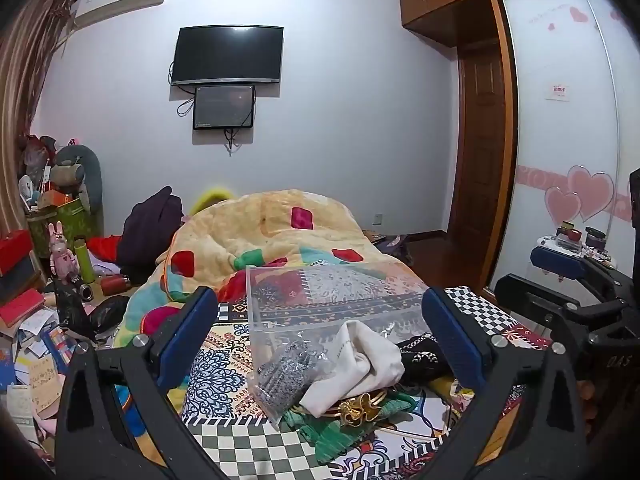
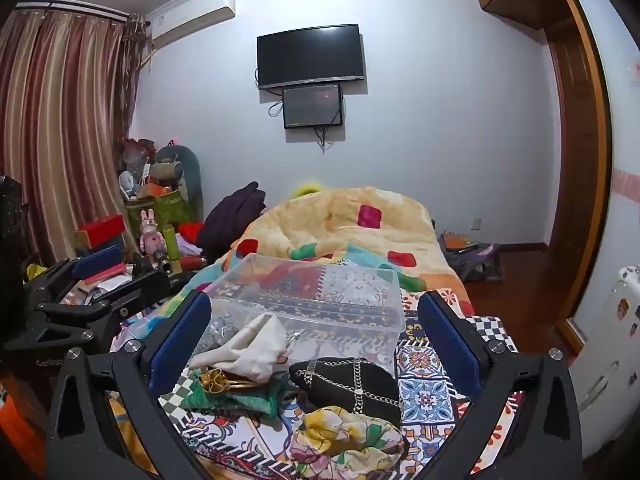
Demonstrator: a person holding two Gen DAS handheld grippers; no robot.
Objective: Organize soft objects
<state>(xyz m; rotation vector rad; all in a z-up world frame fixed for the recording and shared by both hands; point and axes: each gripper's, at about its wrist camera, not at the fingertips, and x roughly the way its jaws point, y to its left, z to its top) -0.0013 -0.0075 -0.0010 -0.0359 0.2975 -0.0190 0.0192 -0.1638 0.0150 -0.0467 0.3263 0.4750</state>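
- Both tongs hang over a bed covered with a patchwork bedspread [image 2: 424, 376]; the left tongs [image 1: 320, 336] are spread wide and grip nothing.
- The right tongs [image 2: 314, 336] are likewise spread wide and empty; they show at the right edge of the left view.
- A clear plastic box [image 2: 320, 300] sits on the bedspread ahead of both, with a grey knitted item [image 1: 286, 376] lying against its near wall; whether it is inside or just outside, I cannot tell.
- A white cloth pouch [image 2: 252, 348] leans on the box's near edge.
- Just beside the pouch, nearer the cameras, lies a gold bow piece [image 2: 218, 380] on a green knitted cloth [image 2: 236, 398].
- A black fabric with a chain pattern [image 2: 348, 384] lies to the right of these, touching a yellow floral scarf [image 2: 344, 440] bunched in front of it.
- Behind the box, a yellow quilt [image 1: 272, 224] is heaped on the bed.
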